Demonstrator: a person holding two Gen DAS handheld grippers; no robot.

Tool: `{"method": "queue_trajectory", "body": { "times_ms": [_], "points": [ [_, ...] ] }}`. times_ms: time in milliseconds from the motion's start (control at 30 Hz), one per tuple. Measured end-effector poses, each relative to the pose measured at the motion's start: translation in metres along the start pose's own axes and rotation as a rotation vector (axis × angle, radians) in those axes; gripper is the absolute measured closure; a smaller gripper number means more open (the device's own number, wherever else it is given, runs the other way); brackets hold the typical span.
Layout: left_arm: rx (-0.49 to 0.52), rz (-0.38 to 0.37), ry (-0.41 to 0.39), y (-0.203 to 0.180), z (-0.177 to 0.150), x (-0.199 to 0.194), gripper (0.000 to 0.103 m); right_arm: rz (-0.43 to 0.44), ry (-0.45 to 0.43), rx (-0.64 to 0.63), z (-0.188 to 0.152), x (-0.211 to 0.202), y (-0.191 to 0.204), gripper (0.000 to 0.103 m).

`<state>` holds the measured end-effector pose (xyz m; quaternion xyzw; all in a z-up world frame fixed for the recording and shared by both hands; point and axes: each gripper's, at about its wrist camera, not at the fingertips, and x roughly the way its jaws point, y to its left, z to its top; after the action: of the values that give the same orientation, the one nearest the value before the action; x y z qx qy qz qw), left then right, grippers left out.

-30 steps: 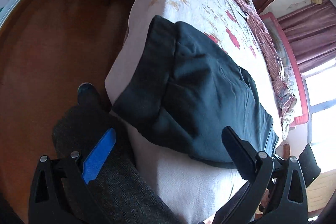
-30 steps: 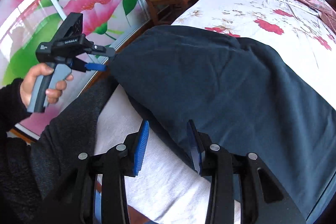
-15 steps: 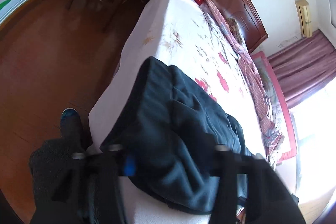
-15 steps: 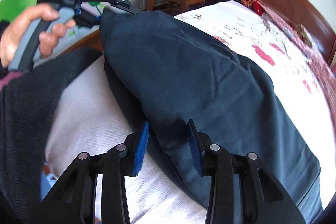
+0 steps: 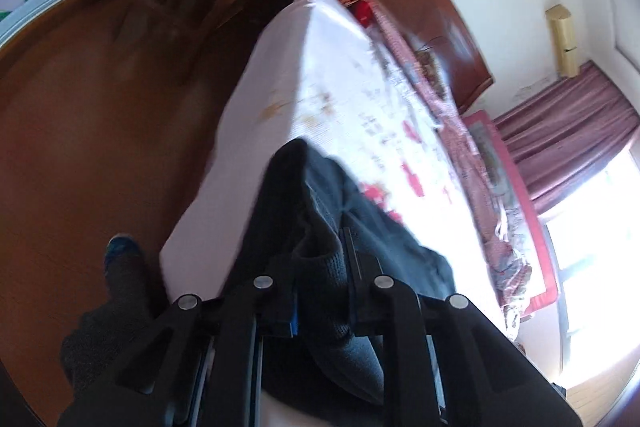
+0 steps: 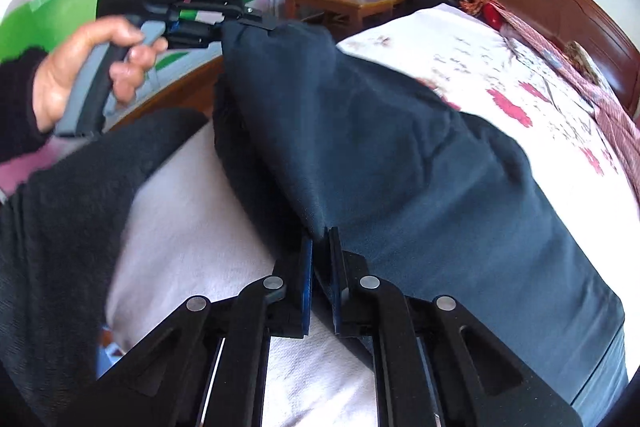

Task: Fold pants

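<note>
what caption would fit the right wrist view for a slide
Right gripper and left gripper both clamp the dark pants, lifting one edge off the floral bed.

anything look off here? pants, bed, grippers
Nothing damaged or spilled. The dark pants lie bunched across the floral bed sheet, normal mid-fold. Left gripper and right gripper are each shut on an edge of the fabric. The left wrist view is motion-blurred.

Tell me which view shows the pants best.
Right wrist: the pants spread in full across the bed, pinched by both the right gripper and left gripper. Left wrist shows only a blurred bunch.
</note>
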<state>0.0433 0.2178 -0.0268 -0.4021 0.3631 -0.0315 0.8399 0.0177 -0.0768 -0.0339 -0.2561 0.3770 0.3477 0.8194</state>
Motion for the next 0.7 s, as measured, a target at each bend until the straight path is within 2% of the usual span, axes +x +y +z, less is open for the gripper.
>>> {"method": "queue_trajectory", "body": {
  "times_ms": [133,167,200,233,267,333,400,433,467,500,533,600,633,700],
  "points": [
    [-0.052,0.035,0.037,0.020,-0.007,-0.001,0.084,-0.015,0.004,-0.055,-0.004,0.006,0.004,0.093],
    [-0.054,0.060,0.038,0.021,-0.006,-0.001,0.079,-0.026,0.007,-0.065,-0.004,0.006,0.005,0.092],
    [-0.050,0.094,0.034,0.022,-0.004,-0.003,0.063,-0.032,0.011,-0.076,-0.004,0.005,0.006,0.091],
    [-0.048,0.120,0.034,0.026,-0.004,-0.006,0.057,-0.037,0.017,-0.080,-0.002,0.002,0.007,0.090],
    [-0.052,0.150,0.025,0.028,-0.001,-0.009,0.056,-0.047,0.010,-0.072,0.000,-0.003,0.006,0.084],
    [-0.031,0.226,-0.034,0.025,0.006,-0.024,0.054,-0.065,-0.059,-0.008,0.005,-0.021,0.004,0.075],
    [0.008,0.319,-0.130,0.014,0.011,-0.046,0.044,-0.062,-0.135,0.051,0.005,-0.037,0.003,0.075],
    [0.027,0.308,-0.167,0.006,0.011,-0.053,0.041,-0.076,-0.145,0.064,0.004,-0.037,0.003,0.075],
    [0.055,0.289,-0.187,-0.005,0.010,-0.059,0.038,-0.052,-0.112,0.072,0.003,-0.028,0.003,0.075],
    [0.103,0.264,-0.190,-0.022,0.007,-0.059,0.033,-0.008,-0.038,0.080,-0.001,-0.013,0.002,0.075],
    [0.152,0.237,-0.177,-0.038,0.003,-0.056,0.029,-0.005,0.008,0.072,-0.008,0.000,0.006,0.075],
    [0.282,0.152,-0.131,-0.080,-0.010,-0.044,0.027,-0.039,-0.008,0.021,-0.017,0.008,0.013,0.074],
    [0.341,0.108,-0.101,-0.099,-0.019,-0.037,0.020,-0.039,-0.010,0.024,-0.015,0.007,0.012,0.074],
    [0.440,0.015,-0.043,-0.128,-0.037,-0.024,0.015,-0.033,-0.042,0.050,-0.011,-0.004,0.010,0.072]
  ]
}}
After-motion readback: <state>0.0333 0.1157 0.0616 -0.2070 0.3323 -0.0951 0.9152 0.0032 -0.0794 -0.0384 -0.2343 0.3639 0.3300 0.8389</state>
